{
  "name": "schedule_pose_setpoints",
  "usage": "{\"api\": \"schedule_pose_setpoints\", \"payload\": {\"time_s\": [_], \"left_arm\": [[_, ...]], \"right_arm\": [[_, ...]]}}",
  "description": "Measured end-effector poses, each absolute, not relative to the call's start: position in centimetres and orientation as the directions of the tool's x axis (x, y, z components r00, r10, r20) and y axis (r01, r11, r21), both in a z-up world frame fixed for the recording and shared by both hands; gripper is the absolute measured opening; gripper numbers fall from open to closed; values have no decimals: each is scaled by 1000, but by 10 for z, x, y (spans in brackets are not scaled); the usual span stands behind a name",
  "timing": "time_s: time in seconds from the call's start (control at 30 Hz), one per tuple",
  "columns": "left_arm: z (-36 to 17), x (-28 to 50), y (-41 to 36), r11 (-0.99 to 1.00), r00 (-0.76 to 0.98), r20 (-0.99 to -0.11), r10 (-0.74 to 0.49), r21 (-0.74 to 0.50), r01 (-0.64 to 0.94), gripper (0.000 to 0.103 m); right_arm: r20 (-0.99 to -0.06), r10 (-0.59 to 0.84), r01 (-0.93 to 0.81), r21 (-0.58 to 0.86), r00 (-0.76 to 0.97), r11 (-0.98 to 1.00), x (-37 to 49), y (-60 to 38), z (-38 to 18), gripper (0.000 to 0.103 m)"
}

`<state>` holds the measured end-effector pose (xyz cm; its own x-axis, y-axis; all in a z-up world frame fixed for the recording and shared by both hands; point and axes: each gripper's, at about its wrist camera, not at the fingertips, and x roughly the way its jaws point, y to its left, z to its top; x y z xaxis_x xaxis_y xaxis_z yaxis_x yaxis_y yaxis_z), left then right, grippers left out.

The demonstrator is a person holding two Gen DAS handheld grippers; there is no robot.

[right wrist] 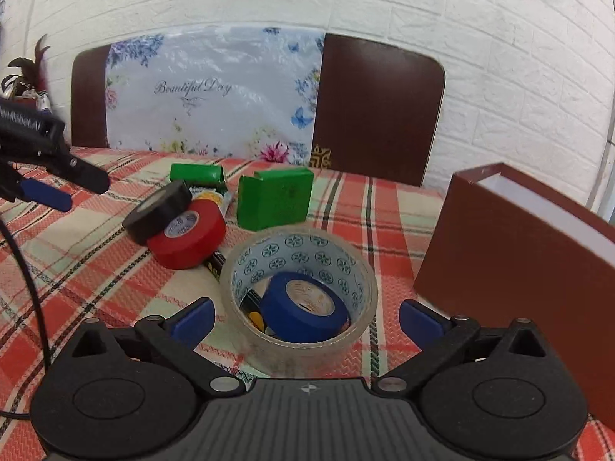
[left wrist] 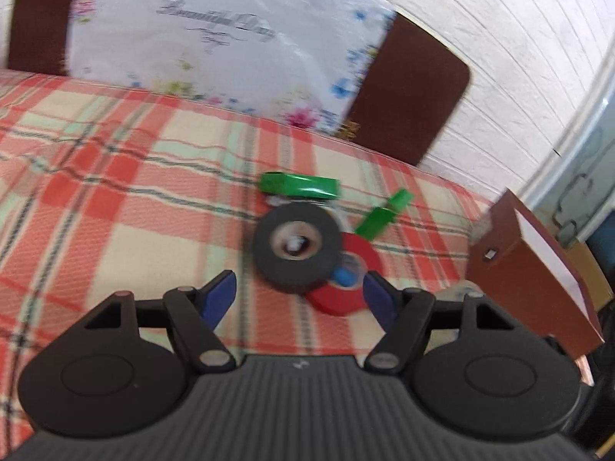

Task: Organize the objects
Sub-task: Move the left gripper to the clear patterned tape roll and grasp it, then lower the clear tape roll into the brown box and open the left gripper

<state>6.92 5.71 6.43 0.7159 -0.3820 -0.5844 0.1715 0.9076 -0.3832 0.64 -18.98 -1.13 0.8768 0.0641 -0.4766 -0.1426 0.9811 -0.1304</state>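
A plaid tablecloth (right wrist: pixel 96 269) in red and cream covers the table, and a brown chair back (right wrist: pixel 376 107) draped with a flowered plastic sheet (right wrist: pixel 215 96) stands behind it against the white brick wall. At the right edge sits an open brown box (right wrist: pixel 511 238) with a white lining.

Only the right wrist view shows the big clear tape roll (right wrist: pixel 246 269) lying flat with a blue tape roll (right wrist: pixel 303 307) tilted inside it, directly ahead of the right gripper (right wrist: pixel 305 319), whose jaws are spread wide and hold nothing. That view also shows the green box (right wrist: pixel 275 201) upright behind it, and a second green box (right wrist: pixel 196 173) farther back.

The left wrist view is blurred; there the black tape roll (left wrist: pixel 296 251) leans on the red tape roll (left wrist: pixel 346 288), just ahead of the left gripper (left wrist: pixel 300 299), also wide open and empty. From the right camera, the left gripper's blue fingertips (right wrist: pixel 46 194) hover near those two rolls.
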Motion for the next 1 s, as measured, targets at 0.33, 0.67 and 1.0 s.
{"api": "schedule_pose_setpoints", "payload": {"time_s": [0.33, 0.67, 1.0], "left_arm": [[49, 102, -56, 900, 559, -714, -423, -260, 349, 59], [88, 79, -73, 862, 584, -643, -496, -284, 419, 24], [142, 82, -185, 756, 597, -505, -623, -193, 626, 25]], "right_arm": [[-482, 39, -143, -182, 875, 973, 12, -184, -23, 97], [-306, 52, -116, -196, 951, 974, -14, -188, 1, 87], [-67, -167, 145, -252, 984, 957, -19, -267, 53, 87]]}}
